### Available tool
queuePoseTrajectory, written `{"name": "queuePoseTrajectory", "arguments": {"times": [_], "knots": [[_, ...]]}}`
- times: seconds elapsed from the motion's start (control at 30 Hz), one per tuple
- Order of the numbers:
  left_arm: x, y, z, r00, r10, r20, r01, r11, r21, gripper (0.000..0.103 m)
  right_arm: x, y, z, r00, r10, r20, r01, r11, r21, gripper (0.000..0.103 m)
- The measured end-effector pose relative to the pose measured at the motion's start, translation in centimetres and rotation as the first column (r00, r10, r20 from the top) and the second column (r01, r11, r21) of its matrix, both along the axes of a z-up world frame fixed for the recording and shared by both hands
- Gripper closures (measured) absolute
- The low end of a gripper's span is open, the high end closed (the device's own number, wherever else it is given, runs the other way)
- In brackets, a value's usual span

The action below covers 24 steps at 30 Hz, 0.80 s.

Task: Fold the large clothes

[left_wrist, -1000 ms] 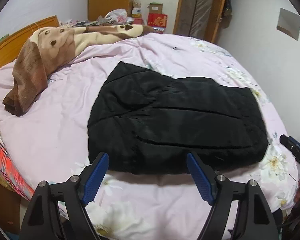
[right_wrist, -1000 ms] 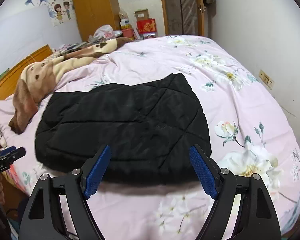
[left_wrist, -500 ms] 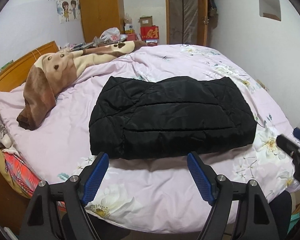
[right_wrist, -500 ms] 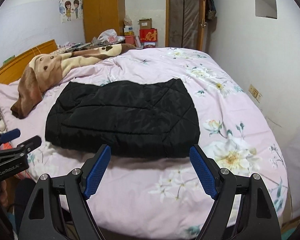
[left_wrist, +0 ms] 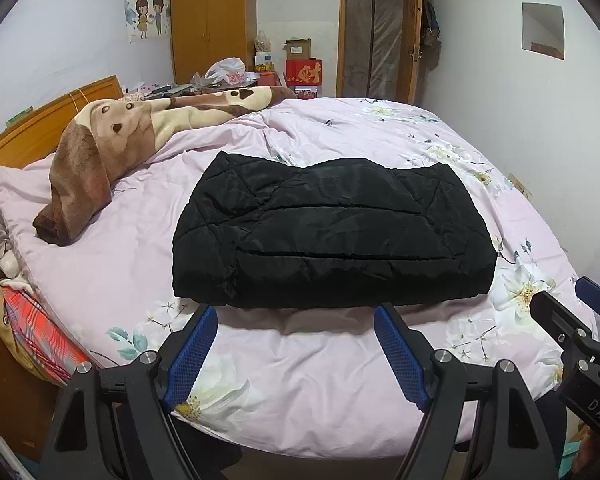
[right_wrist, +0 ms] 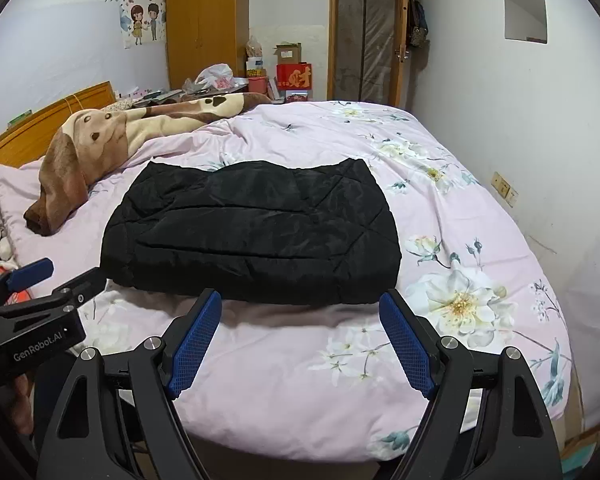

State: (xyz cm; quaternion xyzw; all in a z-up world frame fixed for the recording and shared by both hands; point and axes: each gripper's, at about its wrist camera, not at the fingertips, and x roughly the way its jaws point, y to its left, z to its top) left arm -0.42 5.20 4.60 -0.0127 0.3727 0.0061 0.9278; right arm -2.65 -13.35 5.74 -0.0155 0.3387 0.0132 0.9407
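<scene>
Left wrist view, folded black quilted jacket (left_wrist: 332,236) mid-bed on pink floral duvet (left_wrist: 300,380), brown dog-print blanket (left_wrist: 112,152) by wooden headboard (left_wrist: 40,120), orange wardrobe (left_wrist: 214,20) beyond, left gripper (left_wrist: 296,354) and right gripper (right_wrist: 300,338) jaws apart, empty.

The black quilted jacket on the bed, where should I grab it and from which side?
Take the folded black quilted jacket by its thick near edge, coming in low from the foot side of the bed. That edge faces both open grippers, left gripper and right gripper, and its stacked layers probably pinch cleanly there.
</scene>
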Motion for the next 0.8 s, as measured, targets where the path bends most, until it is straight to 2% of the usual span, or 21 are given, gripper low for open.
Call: {"name": "queuePoseTrajectory", "arguments": {"times": [0.4,0.8], "knots": [[-0.14,-0.03,-0.27,1.0,0.018,-0.005,-0.018,0.999,0.027,0.023,-0.22,0.58,-0.07,1.0,0.011,-0.002,-0.011,1.0,0.003,0.022],[-0.27,0.17,-0.3,1.0,0.02,0.006,-0.02,1.0,0.024,0.023,-0.37,0.93,-0.34,1.0,0.016,-0.005,-0.016,1.0,0.002,0.022]]}}
